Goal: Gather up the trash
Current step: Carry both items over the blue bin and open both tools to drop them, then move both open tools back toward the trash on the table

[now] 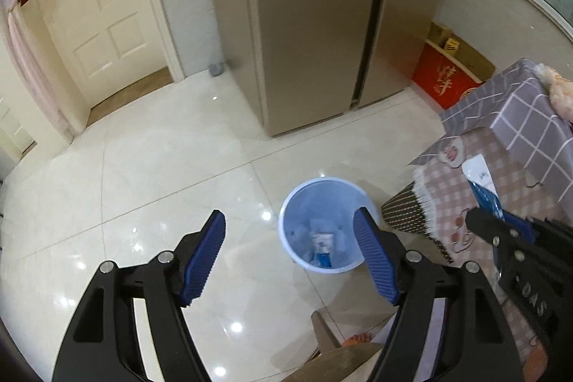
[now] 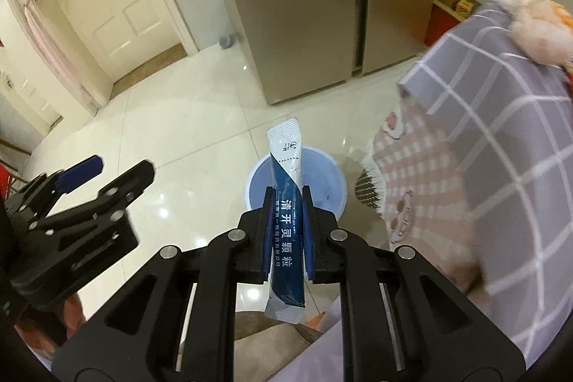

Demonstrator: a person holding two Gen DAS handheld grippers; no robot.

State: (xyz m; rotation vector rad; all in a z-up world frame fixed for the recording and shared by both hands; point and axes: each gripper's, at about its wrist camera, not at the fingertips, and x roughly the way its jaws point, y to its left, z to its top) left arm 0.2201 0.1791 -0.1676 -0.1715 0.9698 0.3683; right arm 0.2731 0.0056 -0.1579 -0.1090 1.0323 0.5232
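Above bin (image 2: pixel 333 183), claw-gripped sachet (image 2: pixel 286 203)

— Where is the bin (image 1: pixel 324 226) sitting?
— On the floor (image 1: pixel 172 181), low centre of the left wrist frame, with scraps (image 1: pixel 322 244) lying inside; the table (image 1: pixel 515 145) is standing just right of it.
— And behind it?
— The fridge (image 1: pixel 315 24) is rising at upper centre, the door (image 1: pixel 96 6) standing at upper left.

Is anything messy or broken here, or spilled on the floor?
Nothing looks spilled or broken. The blue trash bin stands upright on the floor with wrappers inside. The right gripper pinches a blue-and-white sachet above it. The left gripper is open and empty.
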